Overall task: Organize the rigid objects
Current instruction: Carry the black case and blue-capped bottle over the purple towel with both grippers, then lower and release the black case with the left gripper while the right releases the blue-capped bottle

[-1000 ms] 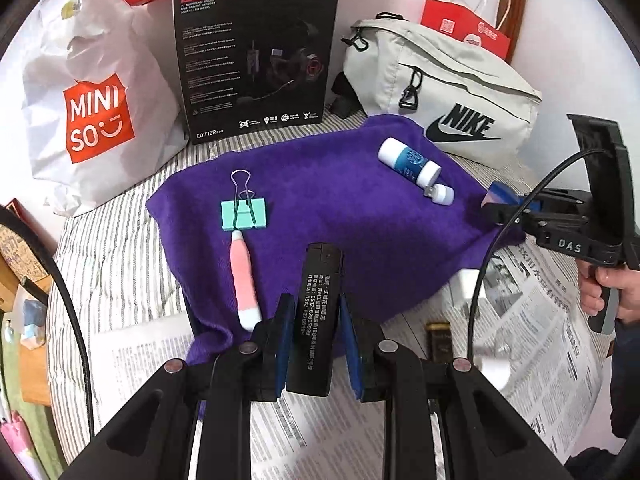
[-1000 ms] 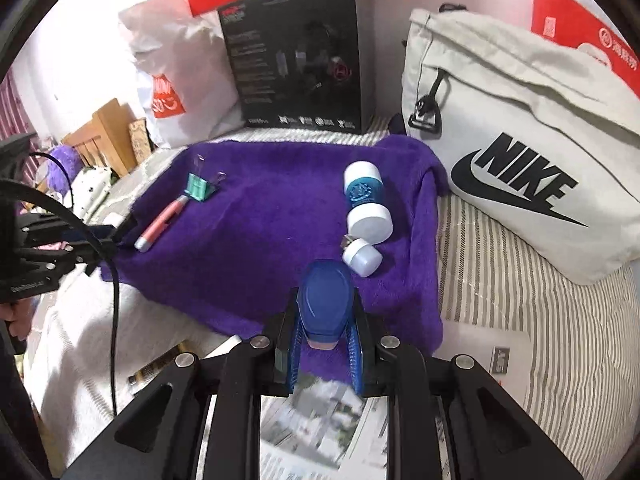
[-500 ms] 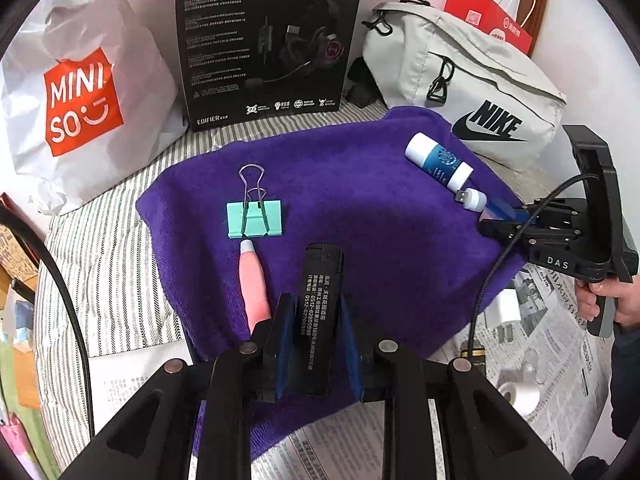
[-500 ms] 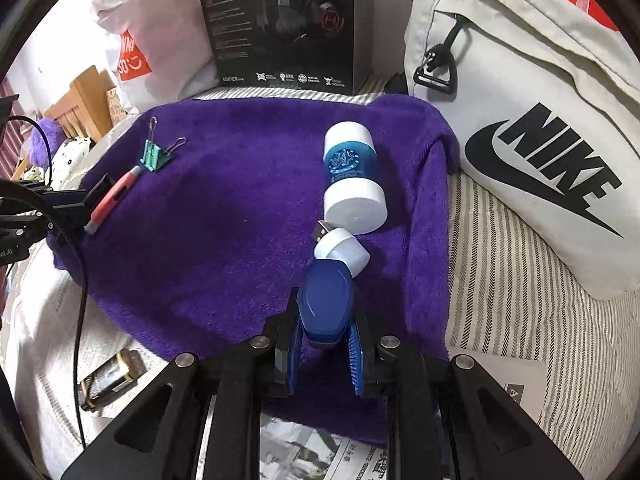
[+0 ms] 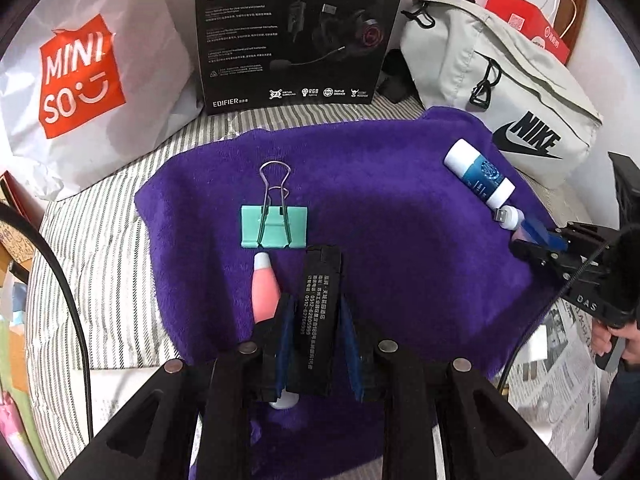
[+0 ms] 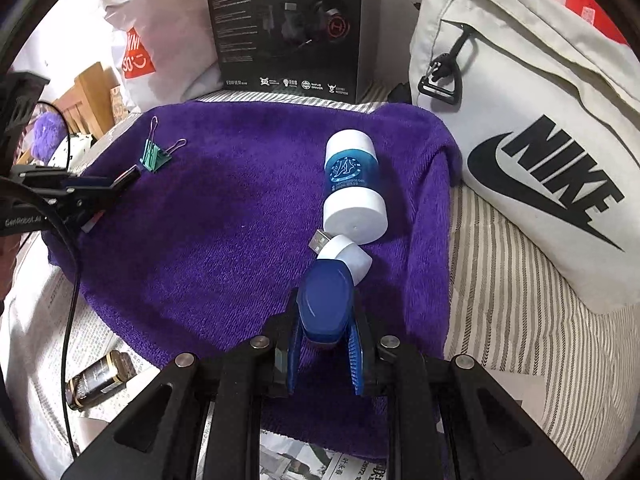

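Note:
My left gripper (image 5: pixel 316 320) is shut on a black rectangular lighter (image 5: pixel 320 304), held low over the purple towel (image 5: pixel 392 248), right beside a pink pen (image 5: pixel 265 288) and just below a green binder clip (image 5: pixel 274 226). My right gripper (image 6: pixel 325 340) is shut on a blue oval object (image 6: pixel 326 300), low over the towel's (image 6: pixel 224 232) right side, its tip touching a white USB plug (image 6: pixel 340 252). A blue-and-white bottle (image 6: pixel 352 188) lies just beyond; it also shows in the left wrist view (image 5: pixel 478 174).
A black headset box (image 5: pixel 296 32), a white Miniso bag (image 5: pixel 84 76) and a grey Nike bag (image 5: pixel 500 80) stand behind the towel. A small brown bottle (image 6: pixel 98 376) lies on newspaper (image 6: pixel 44 340) at the front left. Striped bedding (image 6: pixel 520 320) surrounds the towel.
Both grippers have moved forward and lower over the towel, each still holding its object. The lighter is now beside the pink pen; the blue object has reached the USB plug.

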`<state>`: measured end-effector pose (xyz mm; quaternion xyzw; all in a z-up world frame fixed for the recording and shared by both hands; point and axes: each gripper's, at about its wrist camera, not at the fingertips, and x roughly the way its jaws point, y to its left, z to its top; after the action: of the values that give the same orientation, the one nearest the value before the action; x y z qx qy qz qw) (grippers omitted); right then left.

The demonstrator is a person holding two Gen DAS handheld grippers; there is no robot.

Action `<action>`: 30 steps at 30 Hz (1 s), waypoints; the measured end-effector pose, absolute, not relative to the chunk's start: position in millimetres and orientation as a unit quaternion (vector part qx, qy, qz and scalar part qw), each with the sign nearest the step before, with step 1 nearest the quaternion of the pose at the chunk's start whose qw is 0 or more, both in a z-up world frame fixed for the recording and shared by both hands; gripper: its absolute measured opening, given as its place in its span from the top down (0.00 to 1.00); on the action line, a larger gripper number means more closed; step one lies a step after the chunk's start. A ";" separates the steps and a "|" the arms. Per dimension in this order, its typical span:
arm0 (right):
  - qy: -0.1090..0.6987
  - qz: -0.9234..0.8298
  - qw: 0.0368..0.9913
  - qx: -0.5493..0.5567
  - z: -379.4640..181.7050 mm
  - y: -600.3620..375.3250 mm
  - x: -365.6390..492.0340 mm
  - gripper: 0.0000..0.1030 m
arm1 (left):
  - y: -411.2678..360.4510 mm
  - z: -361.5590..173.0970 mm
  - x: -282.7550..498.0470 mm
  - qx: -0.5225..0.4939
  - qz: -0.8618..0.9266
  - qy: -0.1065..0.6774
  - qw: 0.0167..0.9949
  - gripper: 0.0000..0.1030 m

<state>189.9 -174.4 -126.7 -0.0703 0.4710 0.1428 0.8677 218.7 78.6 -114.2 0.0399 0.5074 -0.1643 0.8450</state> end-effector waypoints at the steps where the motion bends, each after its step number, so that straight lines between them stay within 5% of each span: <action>1: 0.470 0.144 0.868 -0.070 -126.9 -174.4 190.0 0.80 | 76.6 -115.6 220.0 0.042 -0.163 0.509 0.844 0.78; 25: 0.472 0.163 0.864 -0.066 -124.6 -176.5 185.7 0.76 | 57.5 -122.7 215.0 0.088 -0.133 0.523 0.837 0.77; 30: 0.477 0.157 0.862 -0.064 -114.2 -177.3 176.7 0.55 | 60.0 -121.3 199.5 0.088 -0.129 0.531 0.833 0.73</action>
<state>176.7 -177.3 -114.2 -0.0642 0.4771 0.1572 0.8623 199.5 60.0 -121.3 0.0884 0.5311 -0.1293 0.8327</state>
